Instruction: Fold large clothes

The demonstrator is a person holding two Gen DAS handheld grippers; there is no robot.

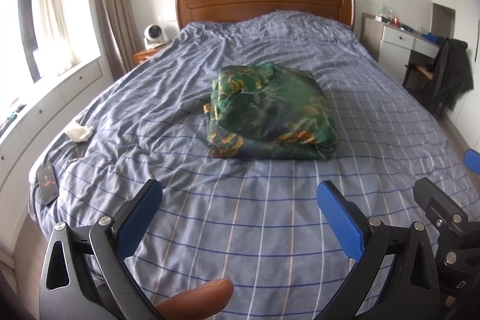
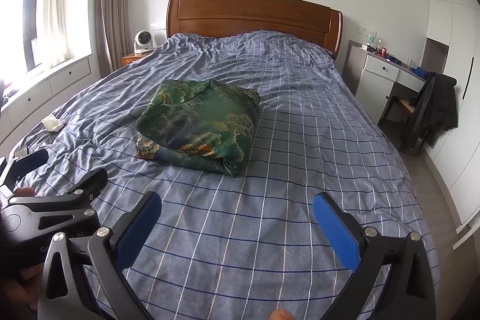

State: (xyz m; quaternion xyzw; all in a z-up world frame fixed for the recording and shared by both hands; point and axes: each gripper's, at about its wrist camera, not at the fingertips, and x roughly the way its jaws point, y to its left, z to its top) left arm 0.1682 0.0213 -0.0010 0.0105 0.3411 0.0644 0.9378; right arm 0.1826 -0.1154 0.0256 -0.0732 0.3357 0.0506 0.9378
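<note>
Both claws are up and back from the work here: my left claw (image 1: 240, 197) is spread wide with nothing between its blue pads, and my right claw (image 2: 237, 209) is spread just the same, empty. The green patterned garment (image 1: 270, 113) sits folded into a thick bundle on the bed (image 1: 210, 218), centre of the left view and a little left of centre in the right view, well apart from both claws. To my eye the fold looks done or nearly so, but here is the worry: that fabric looks slick and silky, and the top layer is puffed and loose, so any nudge or a one-sided pinch could make the layers slide and the bundle splay open. The rumpled bedding underneath would not help it stay square either. Now the views differ: the left one shows a phone (image 1: 47, 183) with a lit screen at lower left, near a crumpled white tissue (image 1: 79, 131), and only catches the right claw's body at the lower right edge. The right view shows the bundle's near right corner (image 2: 232, 167) hanging slightly open, plus the left claw down at lower left.
</note>
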